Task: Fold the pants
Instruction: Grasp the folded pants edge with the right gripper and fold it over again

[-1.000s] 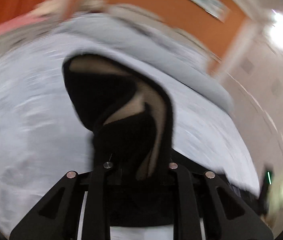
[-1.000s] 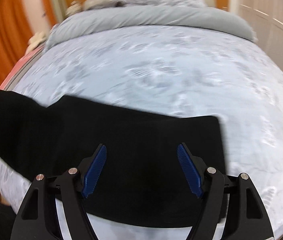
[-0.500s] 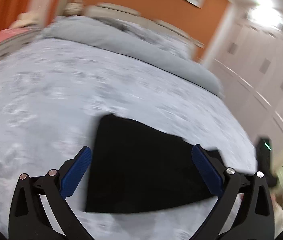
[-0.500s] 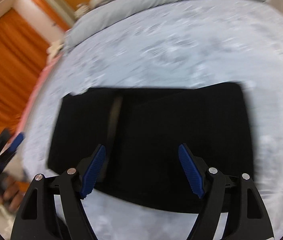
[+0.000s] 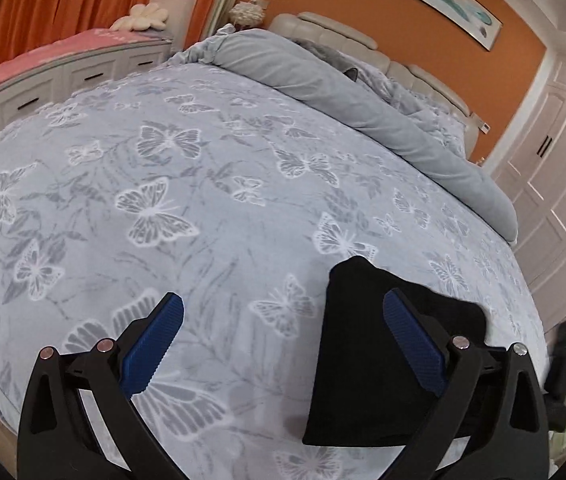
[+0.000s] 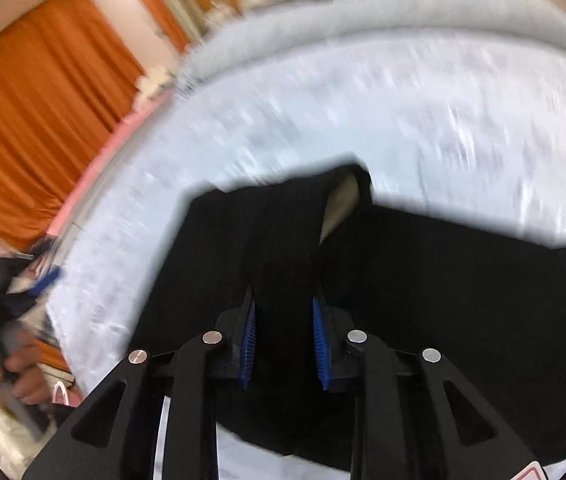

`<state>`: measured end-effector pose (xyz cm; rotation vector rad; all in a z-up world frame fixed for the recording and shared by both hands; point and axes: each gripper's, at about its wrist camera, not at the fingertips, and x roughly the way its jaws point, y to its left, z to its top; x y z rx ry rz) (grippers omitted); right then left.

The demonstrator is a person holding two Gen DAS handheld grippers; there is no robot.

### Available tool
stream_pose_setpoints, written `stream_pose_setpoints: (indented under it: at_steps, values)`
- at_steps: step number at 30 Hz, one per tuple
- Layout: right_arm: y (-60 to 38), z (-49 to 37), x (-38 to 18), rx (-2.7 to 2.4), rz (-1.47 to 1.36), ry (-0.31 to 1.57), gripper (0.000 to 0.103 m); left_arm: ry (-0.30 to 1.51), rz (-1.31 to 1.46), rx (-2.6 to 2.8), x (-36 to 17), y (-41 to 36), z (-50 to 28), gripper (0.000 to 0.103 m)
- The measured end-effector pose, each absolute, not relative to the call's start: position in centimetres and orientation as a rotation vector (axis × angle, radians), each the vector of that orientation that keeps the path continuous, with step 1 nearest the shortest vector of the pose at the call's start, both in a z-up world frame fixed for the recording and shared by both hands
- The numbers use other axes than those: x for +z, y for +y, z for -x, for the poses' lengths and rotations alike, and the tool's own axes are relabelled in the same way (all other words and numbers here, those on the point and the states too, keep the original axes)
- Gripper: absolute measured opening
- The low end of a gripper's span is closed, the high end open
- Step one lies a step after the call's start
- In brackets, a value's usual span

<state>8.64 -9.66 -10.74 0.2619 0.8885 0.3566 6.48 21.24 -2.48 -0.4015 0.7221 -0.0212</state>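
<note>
Black pants (image 6: pixel 423 300), already folded to a compact stack on butterfly bedspread (image 5: pixel 203 184), are pinched by right gripper (image 6: pixel 285 344) at a raised layer; left gripper (image 5: pixel 279 344) is held open, empty. Approx. one fold left.

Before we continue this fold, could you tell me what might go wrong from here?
The right gripper is shut on a bunched ridge of the pants, so pulling may drag the whole stack and undo the fold, or the fabric may slip out. The left gripper is open over the bedspread, holding nothing, so nothing pins the pants. The right view is blurred by motion, which could crease the cloth.
</note>
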Motion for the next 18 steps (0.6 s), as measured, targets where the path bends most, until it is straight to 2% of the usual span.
stream_pose_setpoints:
  at_steps: [3, 6, 9, 11, 12, 13, 14, 16, 17, 18]
  values:
    - [-11.4, -5.5, -4.0, 0.374, -0.192, 0.738, 0.022, 0.72, 0.443, -0.041, -2.3, 21.2, -6.4, 0.098]
    - [-16.1, -2.9, -1.5, 0.253, -0.14, 0.69, 0.023, 0.719, 0.435, -0.064, -2.1, 19.8, -6.6, 0.098]
    - [-22.8, -2.7, -5.1, 0.103, -0.185, 0.789, 0.024, 0.748, 0.4, -0.098, -2.7, 17.2, -7.2, 0.098]
    - [-26.3, -4.0, -10.3, 0.041, -0.264, 0.966, 0.025, 0.781, 0.381, -0.126, -3.3, 15.4, -7.6, 0.098]
    - [-27.2, -4.4, -12.4, 0.002, -0.282, 1.056, 0.031, 0.801, 0.368, -0.141, -3.7, 14.2, -7.9, 0.098]
    - [-27.7, -4.5, -13.5, 0.017, -0.319, 1.099, 0.031, 0.813, 0.356, -0.15, -4.0, 13.2, -8.1, 0.098]
    - [-27.8, -4.1, -13.3, 0.05, -0.343, 1.093, 0.032, 0.817, 0.346, -0.157, -4.1, 12.6, -8.2, 0.098]
    - [-27.2, -2.5, -11.1, 0.076, -0.306, 1.025, 0.043, 0.816, 0.304, -0.168, -4.4, 11.0, -8.4, 0.098]
    - [-26.9, -1.5, -10.0, 0.104, -0.305, 0.985, 0.054, 0.814, 0.289, -0.171, -4.4, 10.5, -8.4, 0.098]
    - [-26.6, -0.6, -9.4, 0.142, -0.31, 0.964, 0.056, 0.814, 0.278, -0.176, -4.5, 10.1, -8.4, 0.098]
